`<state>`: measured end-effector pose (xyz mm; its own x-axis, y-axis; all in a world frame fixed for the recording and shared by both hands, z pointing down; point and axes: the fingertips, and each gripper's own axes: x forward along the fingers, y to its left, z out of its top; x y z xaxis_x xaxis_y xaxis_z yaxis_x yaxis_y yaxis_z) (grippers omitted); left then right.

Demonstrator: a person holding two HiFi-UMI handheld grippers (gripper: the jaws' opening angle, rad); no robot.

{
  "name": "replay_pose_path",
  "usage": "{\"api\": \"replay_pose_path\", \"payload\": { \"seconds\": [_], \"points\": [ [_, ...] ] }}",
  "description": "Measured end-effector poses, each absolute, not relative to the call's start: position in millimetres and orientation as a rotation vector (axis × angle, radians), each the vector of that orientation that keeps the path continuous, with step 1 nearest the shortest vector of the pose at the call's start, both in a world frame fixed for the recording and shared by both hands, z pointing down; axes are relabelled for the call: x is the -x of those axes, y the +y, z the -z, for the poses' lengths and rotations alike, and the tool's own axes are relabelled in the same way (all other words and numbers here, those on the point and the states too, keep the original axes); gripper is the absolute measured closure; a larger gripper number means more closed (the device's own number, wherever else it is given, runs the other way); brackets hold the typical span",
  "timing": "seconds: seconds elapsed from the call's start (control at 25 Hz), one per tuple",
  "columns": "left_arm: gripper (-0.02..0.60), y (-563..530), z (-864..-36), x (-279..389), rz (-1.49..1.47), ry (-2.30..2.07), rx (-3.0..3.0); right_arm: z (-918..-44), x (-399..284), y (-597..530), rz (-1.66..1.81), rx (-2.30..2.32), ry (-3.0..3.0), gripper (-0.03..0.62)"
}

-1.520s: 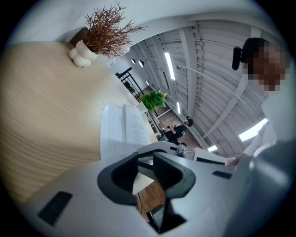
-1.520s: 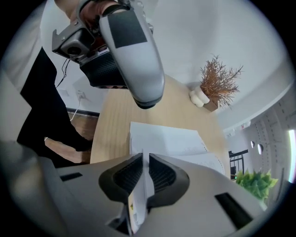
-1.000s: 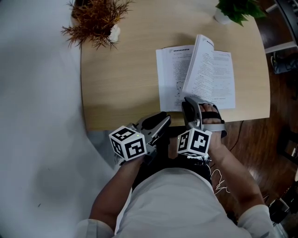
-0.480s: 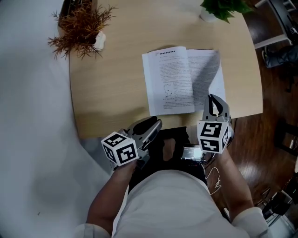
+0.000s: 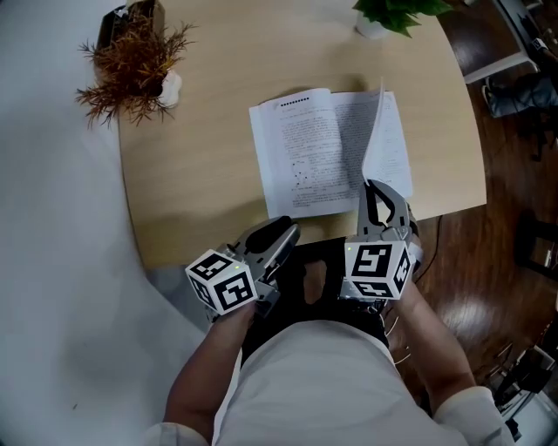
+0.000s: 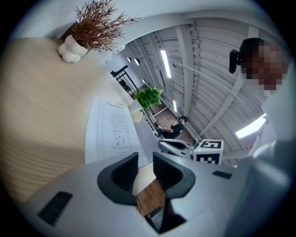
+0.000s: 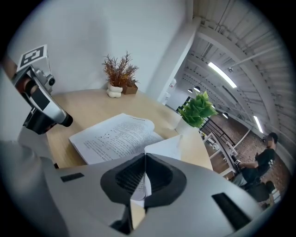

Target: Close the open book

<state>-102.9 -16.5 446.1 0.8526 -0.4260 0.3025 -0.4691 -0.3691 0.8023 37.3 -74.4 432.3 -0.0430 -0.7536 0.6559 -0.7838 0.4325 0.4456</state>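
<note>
An open book lies flat on the wooden table, text pages up. My right gripper is at the book's near right corner, shut on the right-hand leaf. In the right gripper view a white sheet is pinched between the closed jaws, and that leaf stands lifted off the right side of the book. My left gripper hovers at the table's near edge, left of the book's near corner. Its jaws stand a little apart with nothing between them.
A dried brown plant in a pot stands at the table's far left corner. A green potted plant stands at the far edge behind the book. Dark wood floor lies to the right of the table.
My right gripper moved from the book's near middle to its near right corner and shut on a leaf. The pages that stood fanned up fell flat, and the right leaf now lifts.
</note>
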Motion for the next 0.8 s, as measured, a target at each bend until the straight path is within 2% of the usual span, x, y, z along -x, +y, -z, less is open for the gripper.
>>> {"api": "replay_pose_path", "payload": {
  "seconds": [0.8],
  "points": [
    [0.508,-28.8,-429.9,25.3,-0.042,-0.616,-2.069,-434.4,-91.6,-63.6,-0.148,-1.386,-1.850,0.583]
  ]
}}
